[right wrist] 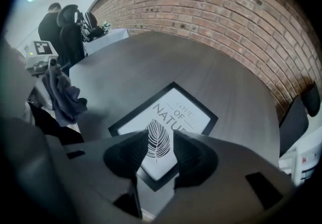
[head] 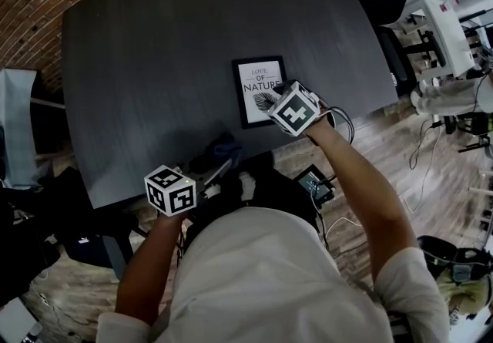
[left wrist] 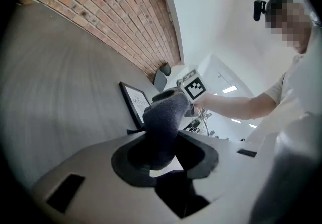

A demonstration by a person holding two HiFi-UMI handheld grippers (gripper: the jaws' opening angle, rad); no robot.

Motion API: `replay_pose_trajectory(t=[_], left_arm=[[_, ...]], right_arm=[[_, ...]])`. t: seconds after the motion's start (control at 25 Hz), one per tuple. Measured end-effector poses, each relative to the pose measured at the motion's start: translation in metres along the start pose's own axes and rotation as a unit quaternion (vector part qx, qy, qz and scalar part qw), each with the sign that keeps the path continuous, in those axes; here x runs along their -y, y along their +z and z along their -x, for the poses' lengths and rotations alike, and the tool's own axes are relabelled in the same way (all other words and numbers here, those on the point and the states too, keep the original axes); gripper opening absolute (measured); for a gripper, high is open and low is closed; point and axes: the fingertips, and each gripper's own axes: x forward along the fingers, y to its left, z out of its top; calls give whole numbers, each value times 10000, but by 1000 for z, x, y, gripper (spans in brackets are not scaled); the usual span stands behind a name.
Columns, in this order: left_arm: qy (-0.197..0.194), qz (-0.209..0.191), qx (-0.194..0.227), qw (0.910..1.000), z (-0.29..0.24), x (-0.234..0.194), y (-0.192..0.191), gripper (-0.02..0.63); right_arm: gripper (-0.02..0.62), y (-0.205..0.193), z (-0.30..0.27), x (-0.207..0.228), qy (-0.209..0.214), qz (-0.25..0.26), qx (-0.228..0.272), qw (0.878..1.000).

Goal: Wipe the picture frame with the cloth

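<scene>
Currently: cloth (left wrist: 163,122) clamped in left gripper (left wrist: 163,153), right gripper (right wrist: 160,155) open over picture frame (right wrist: 171,117)

The picture frame is laid flat on the dark table (head: 154,64), near its front edge, at about 12 o'clock of the head view's centre. A white print with a leaf and the words "LOVE OF NATURE" is held in the black frame. The right jaws are seen apart above the frame's near corner, with nothing pinched between them. The dark cloth is gripped by the left jaws, by the table's near edge, at 7 o'clock in the head view. Only in the right gripper view is the cloth shown hanging loose, at 9 o'clock. Only in the left gripper view is the frame seen edge-on, at 11 o'clock of the cloth.
</scene>
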Motion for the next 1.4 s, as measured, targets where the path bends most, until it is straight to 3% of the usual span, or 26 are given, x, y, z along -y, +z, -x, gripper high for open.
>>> replay_pose_trajectory(t=[0.16, 0.32, 0.48, 0.68, 0.8, 1.0, 1.2, 1.4], left_arm=[[190, -26, 525, 9984, 32, 7, 16, 114], [517, -22, 1203, 9914, 67, 25, 31, 114], [794, 10, 2013, 9763, 93, 58, 42, 114], [806, 42, 2720, 9589, 94, 117, 38, 114], [714, -59, 2821, 9567, 70, 164, 27, 114], [613, -340, 2808, 9572, 35, 237, 4, 114], [607, -478, 2689, 9601, 16, 286, -18, 114], [537, -612, 2460, 9658, 0, 306, -26, 114]], right_arm=[[163, 6, 42, -7, 22, -184, 740, 9971], [156, 4, 99, -15, 193, -706, 1647, 9836], [144, -15, 167, -27, 487, -1376, 2557, 9557], [96, -59, 250, -32, 808, -1980, 3607, 9078], [49, -101, 303, -22, 658, -2173, 4111, 8829], [29, -172, 374, -11, 530, -2302, 4690, 8510], [17, -239, 409, -10, 431, -2502, 4886, 8348], [14, -282, 421, -5, 331, -2947, 5097, 8076]])
